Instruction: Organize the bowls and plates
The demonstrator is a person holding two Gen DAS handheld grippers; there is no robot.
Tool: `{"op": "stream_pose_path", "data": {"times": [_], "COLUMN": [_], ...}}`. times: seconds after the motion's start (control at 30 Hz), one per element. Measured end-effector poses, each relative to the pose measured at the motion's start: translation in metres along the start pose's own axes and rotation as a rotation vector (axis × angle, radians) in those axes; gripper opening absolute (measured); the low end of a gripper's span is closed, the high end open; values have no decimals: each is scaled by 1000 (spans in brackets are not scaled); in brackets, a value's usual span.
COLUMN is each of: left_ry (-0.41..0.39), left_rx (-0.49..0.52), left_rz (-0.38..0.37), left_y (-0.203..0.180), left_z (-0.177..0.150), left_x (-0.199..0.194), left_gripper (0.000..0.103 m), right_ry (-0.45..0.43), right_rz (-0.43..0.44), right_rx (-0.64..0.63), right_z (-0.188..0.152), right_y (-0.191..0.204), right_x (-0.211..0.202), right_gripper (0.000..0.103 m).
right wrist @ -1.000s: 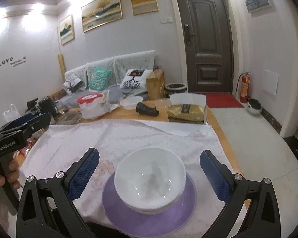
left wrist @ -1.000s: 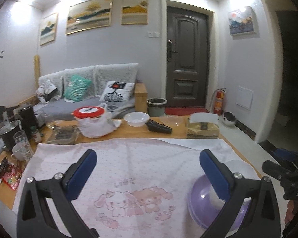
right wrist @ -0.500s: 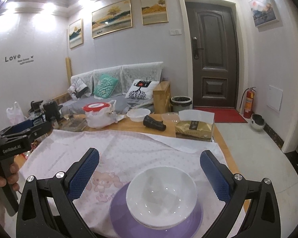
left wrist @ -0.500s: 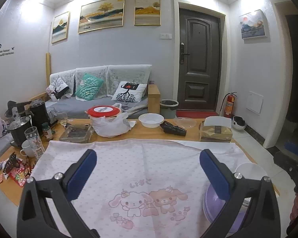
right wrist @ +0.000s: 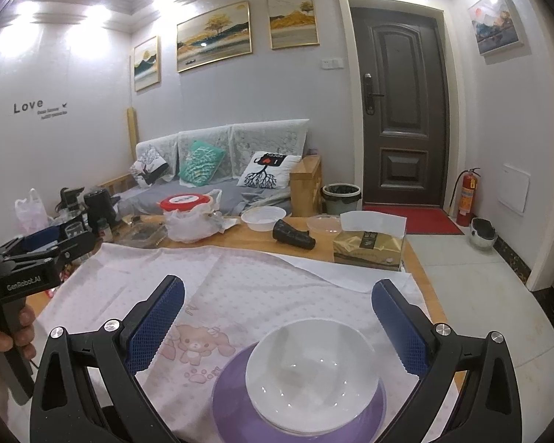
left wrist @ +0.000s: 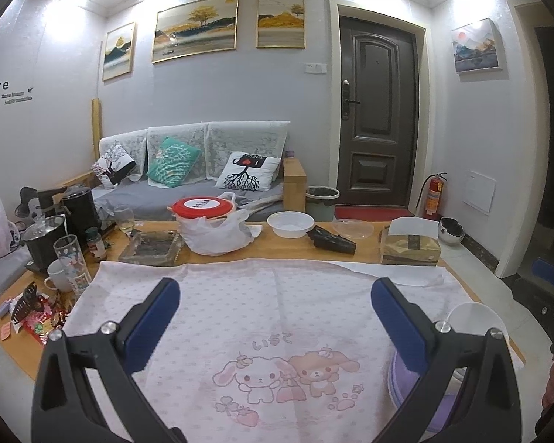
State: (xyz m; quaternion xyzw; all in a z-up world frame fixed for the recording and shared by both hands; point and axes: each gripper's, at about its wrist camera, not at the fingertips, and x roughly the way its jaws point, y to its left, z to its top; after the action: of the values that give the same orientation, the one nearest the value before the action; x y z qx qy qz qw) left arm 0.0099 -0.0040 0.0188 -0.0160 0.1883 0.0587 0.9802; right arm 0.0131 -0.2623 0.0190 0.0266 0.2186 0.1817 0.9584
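My counter (right wrist: 413, 258) carries a pink cloth (right wrist: 240, 288) (cartoon animals printed on it). On the cloth's near right part sits a purple plate (right wrist: 236, 398), a stack of white bowls (right wrist: 314, 365) nested on top. My right gripper (right wrist: 277, 326) hovers above them, fingers spread wide, empty. My left gripper (left wrist: 275, 323), fingers also spread, holds nothing over bare cloth.

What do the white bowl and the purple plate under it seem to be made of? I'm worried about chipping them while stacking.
The white bowl looks like glazed ceramic or porcelain: glossy, opaque, with sharp pinpoint reflections of the ceiling lights; melamine can't be ruled out. The purple plate has a duller, even sheen with no bright highlights, which suggests plastic or matte-glazed ceramic. The pictures leave that open.
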Motion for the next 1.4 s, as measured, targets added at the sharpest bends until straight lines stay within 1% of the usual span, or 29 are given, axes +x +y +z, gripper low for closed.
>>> {"op": "stream_pose_path", "data": {"times": [0.97,1.4], "left_ry": [-7,-8], "left_rx": [1,-5], "left_rz": [11,4], "left_y": [5,6], "left_z": [-1,-2], "left_x": [-2,-3], "left_gripper": [103,103], "right_ry": [-5,1], "right_rz": [-5,-7], "right_rx": [-11,-20], "right_z": [5,4], "right_y": [1,-1], "right_x": [1,2], "right_gripper": [101,101]}}
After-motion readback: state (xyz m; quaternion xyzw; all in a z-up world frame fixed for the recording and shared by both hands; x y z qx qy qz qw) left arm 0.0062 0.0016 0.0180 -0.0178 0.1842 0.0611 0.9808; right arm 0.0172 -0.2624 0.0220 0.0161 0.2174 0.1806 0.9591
